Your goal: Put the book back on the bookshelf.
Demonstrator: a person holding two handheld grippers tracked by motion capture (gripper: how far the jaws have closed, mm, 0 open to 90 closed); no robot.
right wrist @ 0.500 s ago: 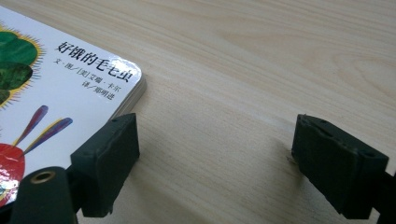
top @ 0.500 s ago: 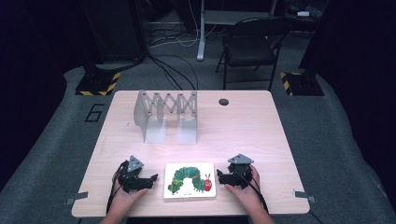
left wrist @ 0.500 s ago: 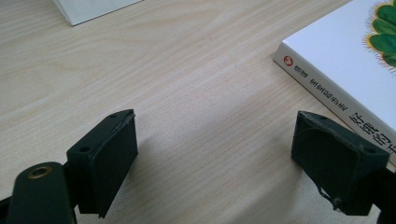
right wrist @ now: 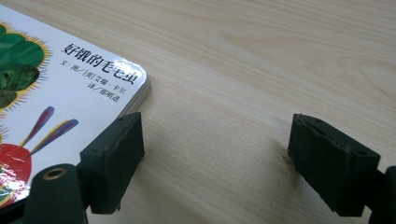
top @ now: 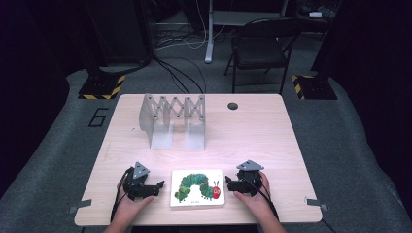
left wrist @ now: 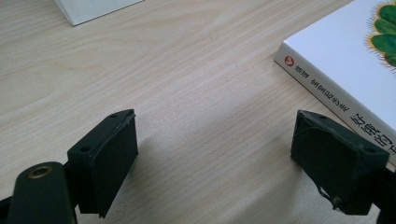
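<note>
1. Picture book (top: 197, 187) lies flat at the near edge of the desk (top: 252, 136), cover up, between the two tongs – left tongs (top: 156, 186) just beside its left edge, right tongs (top: 228, 183) just beside its right edge. Neither touches it as far as I can tell.
2. Both tongs stand wide open with nothing between the jaws – bare wood in each gripper view.
3. Risk: book is flat and thin, so a jaw has no gap to get under; a side pinch would likely just shove it across the desk or off the near edge.
4. Risk: glossy cover (right wrist: 56, 93), pads could slip if only a corner is caught; book may swing or drop.
5. Risk: if it is meant for the folding rack (top: 172, 121) at the far side, a tilted carry could knock the rack's plates.
6. Hard to see: book is cut off in the left gripper view (left wrist: 345, 60) and in the right gripper view; spine text too small to read. Slots of the rack are unclear from above. Forearms are cut off at the bottom.
</note>
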